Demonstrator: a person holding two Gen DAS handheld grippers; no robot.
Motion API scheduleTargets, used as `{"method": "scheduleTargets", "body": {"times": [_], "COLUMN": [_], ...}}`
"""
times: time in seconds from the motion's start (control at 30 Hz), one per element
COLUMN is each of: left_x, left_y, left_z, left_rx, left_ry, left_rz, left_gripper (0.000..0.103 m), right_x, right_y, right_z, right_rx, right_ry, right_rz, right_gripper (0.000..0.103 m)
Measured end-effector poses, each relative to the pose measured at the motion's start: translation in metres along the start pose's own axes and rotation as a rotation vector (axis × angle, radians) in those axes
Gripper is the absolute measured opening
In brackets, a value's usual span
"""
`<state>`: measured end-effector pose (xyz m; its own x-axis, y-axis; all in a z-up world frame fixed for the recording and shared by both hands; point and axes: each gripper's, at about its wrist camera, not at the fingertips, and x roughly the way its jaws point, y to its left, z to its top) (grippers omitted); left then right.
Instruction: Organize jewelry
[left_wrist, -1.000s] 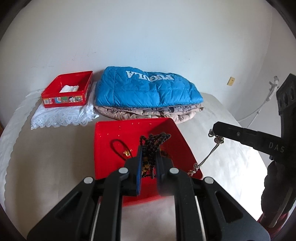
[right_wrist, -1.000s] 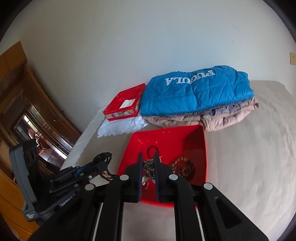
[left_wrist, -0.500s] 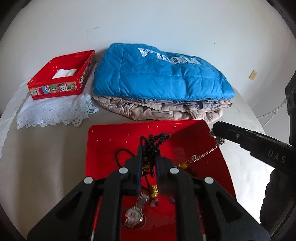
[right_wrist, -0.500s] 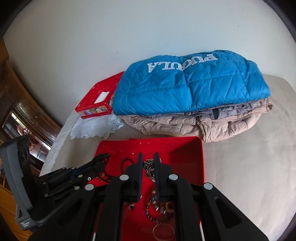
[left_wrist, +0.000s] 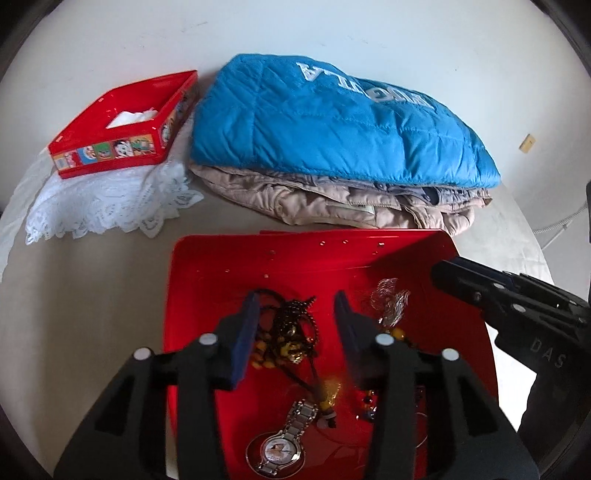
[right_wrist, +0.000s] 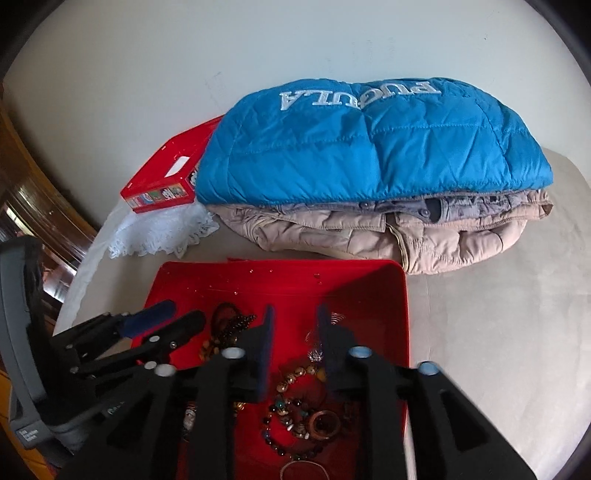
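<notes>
Both the left claw (left_wrist: 295, 317) and the right claw (right_wrist: 293, 332) hang spread and empty over the red tray (left_wrist: 295, 254), where the beads (left_wrist: 291, 332), chain (left_wrist: 389, 302) and watch (left_wrist: 284, 439) lie tangled; being light, limp and slippery, each is probably best pinched at a free loop.

Bed (left_wrist: 92, 295) with a pale cover.
Ahead of the tools lie a red tray (left_wrist: 229, 266), folded jackets (left_wrist: 332, 122) beyond, and a lace cloth (left_wrist: 107, 206) far-left.

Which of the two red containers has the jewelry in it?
The large red plastic tray nearest both grippers, holding necklaces and a watch. The small red cartoon-printed box on the lace cloth shows only something white inside.
</notes>
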<state>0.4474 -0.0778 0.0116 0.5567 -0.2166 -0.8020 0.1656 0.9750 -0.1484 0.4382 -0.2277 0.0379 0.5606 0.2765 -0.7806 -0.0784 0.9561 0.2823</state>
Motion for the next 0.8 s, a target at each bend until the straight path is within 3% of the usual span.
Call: {"method": "scheduleTargets", "body": {"times": [0.17, 0.3, 0.53, 0.8], "left_x": [-0.027, -0.053, -0.088, -0.116], "left_y": [0.003, 0.001, -0.004, -0.012], "left_z": [-0.008, -0.022, -0.056, -0.084], "left_rx": [-0.011, -0.002, 0.022, 0.034], "left_ry": [-0.049, -0.108, -0.169, -0.2], "left_rz": [0.004, 0.021, 0.077, 0.084], "left_gripper": [0.06, 0.075, 0.084, 0.089], "right_x": [-0.024, -0.049, -0.079, -0.101], "right_y": [0.0, 0.003, 0.003, 0.019], "right_z": [-0.011, -0.028, -0.057, -0.079], "right_rx": [-0.019, -0.048, -0.052, -0.084], "right_ry": [-0.049, -0.099, -0.14, -0.159], "right_rz": [-0.03, -0.052, -0.054, -0.043], "right_gripper": [0.03, 0.049, 0.063, 0.078]}}
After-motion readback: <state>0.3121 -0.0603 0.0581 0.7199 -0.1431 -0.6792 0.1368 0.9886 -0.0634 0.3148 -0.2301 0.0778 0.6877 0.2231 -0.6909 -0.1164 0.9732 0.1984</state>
